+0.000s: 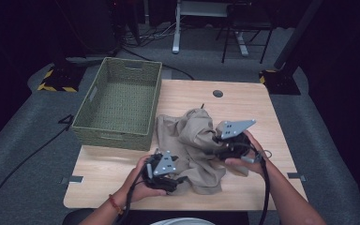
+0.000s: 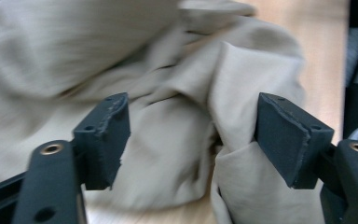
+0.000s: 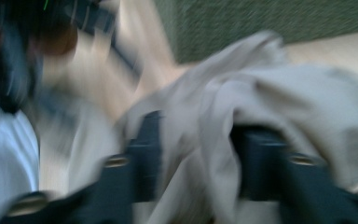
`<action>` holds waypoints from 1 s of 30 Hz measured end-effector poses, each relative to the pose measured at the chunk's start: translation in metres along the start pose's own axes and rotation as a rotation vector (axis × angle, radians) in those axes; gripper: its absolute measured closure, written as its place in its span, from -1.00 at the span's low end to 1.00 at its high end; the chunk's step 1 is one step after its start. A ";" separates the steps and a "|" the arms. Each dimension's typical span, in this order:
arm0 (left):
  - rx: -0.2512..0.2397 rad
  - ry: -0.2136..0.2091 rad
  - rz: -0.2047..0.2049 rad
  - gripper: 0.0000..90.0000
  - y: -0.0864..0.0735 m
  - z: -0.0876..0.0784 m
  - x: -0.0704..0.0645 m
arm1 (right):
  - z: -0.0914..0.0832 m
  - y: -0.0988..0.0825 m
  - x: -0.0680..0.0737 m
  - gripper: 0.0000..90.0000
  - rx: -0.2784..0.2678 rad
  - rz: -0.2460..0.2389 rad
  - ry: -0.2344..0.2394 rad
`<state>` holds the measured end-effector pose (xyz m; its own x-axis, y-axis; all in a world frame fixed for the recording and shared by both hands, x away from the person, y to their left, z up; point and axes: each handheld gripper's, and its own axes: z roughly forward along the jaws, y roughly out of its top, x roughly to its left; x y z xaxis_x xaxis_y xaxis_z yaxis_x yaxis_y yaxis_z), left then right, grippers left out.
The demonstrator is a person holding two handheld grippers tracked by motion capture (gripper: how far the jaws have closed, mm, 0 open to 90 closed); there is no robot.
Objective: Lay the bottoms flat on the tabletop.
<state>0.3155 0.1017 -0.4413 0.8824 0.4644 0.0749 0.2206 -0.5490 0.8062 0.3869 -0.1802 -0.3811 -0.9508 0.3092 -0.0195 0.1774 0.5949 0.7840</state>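
Jaws of both grippers straddle beige cloth point(image 2: 168, 154).

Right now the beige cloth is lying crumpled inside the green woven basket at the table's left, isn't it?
Not quite: the beige cloth lies crumpled on the table, to the right of the green woven basket, not inside it. The high view shows this.

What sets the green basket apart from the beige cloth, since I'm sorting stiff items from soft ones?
The green basket holds a firm rectangular shape with upright woven walls; the beige cloth lies crumpled in loose folds. The basket stands untouched at the table's left edge, while the cloth sits mid-table with both tongs at it. The basket has nothing in it. Both rest on the same wooden table.
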 end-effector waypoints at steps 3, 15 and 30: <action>0.005 0.040 -0.025 -0.42 -0.004 -0.009 0.009 | -0.002 -0.018 0.018 -0.31 0.006 -0.015 -0.022; 0.190 -0.035 -0.037 -0.25 -0.037 0.003 0.013 | -0.073 -0.086 0.001 -0.56 -0.087 0.114 -0.381; 0.243 -0.122 -0.007 -0.39 -0.032 0.050 0.005 | -0.007 -0.149 -0.096 -0.21 0.149 0.421 -0.391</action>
<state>0.3338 0.0871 -0.4957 0.9207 0.3899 -0.0138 0.3076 -0.7036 0.6406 0.4497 -0.3034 -0.4915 -0.6317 0.7748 0.0251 0.5795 0.4505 0.6791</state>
